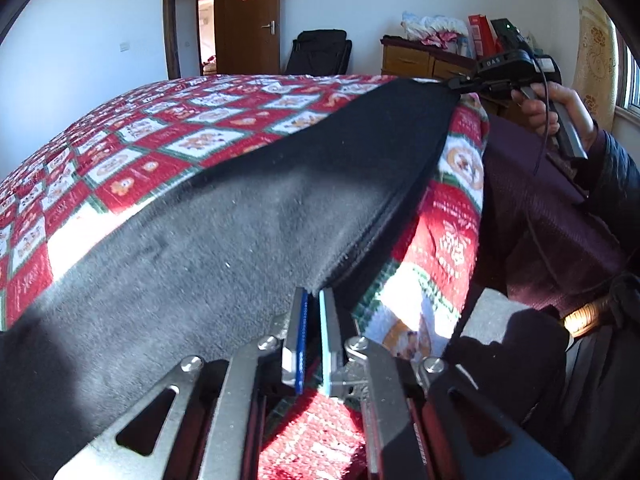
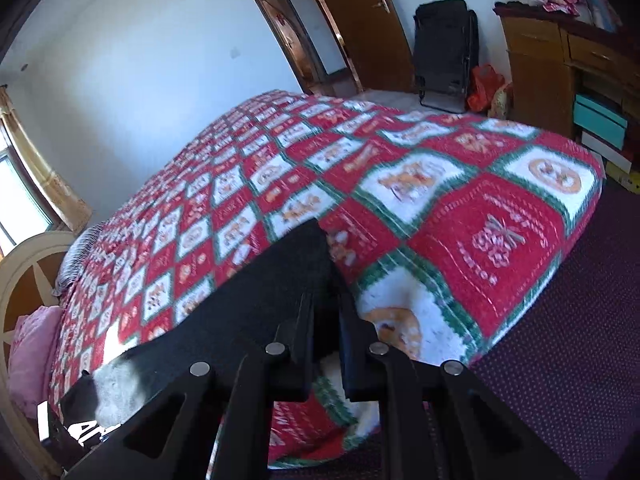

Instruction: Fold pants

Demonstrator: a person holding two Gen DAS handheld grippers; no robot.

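Note:
Dark grey pants (image 1: 240,220) lie stretched along the near edge of a bed covered by a red, white and green patterned blanket (image 1: 160,148). My left gripper (image 1: 314,292), with blue pads, is shut on the pants' near edge. At the far end of the cloth, my right gripper (image 1: 456,85) pinches the other corner, held by a person's hand (image 1: 560,112). In the right wrist view the pants (image 2: 272,300) run between the black fingers of the right gripper (image 2: 325,298), which is shut on the fabric, with the blanket (image 2: 400,160) beyond.
A purple dotted cover (image 2: 580,320) falls below the bed's edge. A wooden desk (image 2: 536,64), a black folded chair (image 2: 444,52) and a brown door (image 1: 248,20) stand past the bed. A pink pillow (image 2: 32,352) lies by the headboard.

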